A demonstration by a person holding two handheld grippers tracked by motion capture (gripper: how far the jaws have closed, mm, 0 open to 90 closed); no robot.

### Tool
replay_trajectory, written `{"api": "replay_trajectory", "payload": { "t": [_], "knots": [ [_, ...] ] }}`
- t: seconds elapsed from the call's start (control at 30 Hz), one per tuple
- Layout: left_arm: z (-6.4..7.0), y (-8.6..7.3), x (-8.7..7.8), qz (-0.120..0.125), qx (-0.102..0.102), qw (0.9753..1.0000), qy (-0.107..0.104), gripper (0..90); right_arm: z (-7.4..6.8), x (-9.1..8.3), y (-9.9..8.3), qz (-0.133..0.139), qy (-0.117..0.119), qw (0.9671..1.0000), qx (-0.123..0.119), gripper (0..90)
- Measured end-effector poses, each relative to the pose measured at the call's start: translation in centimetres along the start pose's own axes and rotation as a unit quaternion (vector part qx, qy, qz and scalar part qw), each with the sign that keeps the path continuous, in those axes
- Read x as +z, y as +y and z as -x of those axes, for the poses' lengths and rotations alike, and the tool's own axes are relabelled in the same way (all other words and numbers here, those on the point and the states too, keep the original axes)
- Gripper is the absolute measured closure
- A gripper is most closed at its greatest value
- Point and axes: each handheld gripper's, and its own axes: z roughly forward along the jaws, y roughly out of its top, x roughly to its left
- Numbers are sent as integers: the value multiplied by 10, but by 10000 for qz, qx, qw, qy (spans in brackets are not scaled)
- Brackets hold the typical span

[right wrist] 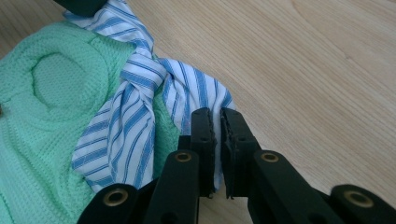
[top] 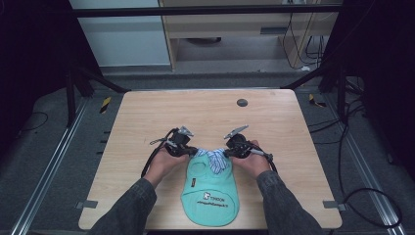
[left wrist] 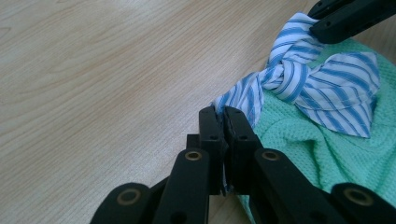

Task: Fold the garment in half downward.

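Pinching striped tie (left wrist: 299,79): both claws (left wrist: 223,116) (right wrist: 215,119) closed.

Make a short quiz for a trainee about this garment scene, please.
1. True or false: the left claw is shut on the striped collar.
2. What does the right claw grip? A) green knit B) striped collar C) cable
3. Which colour is the small pet shirt on the wooden table?

Key: 1 true; 2 B; 3 mint green.
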Motion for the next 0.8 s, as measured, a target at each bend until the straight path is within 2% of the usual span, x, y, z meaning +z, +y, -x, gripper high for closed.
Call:
{"api": "replay_trajectory", "payload": {
  "t": [0.3, 0.57, 0.8],
  "knots": [
    [3, 6, -4, 20, 136, 9999, -32, 872, 2, -6, -1, 56, 43, 10000, 12, 843],
    [4, 7, -9, 97, 165, 9998, -43, 873, 1, -14, 4, 85, 31, 9999, -106, 842],
    [7, 15, -20, 144, 286, 9995, 7, 876, -1, -28, 12, 132, -6, 9996, -255, 846]
  ]
}}
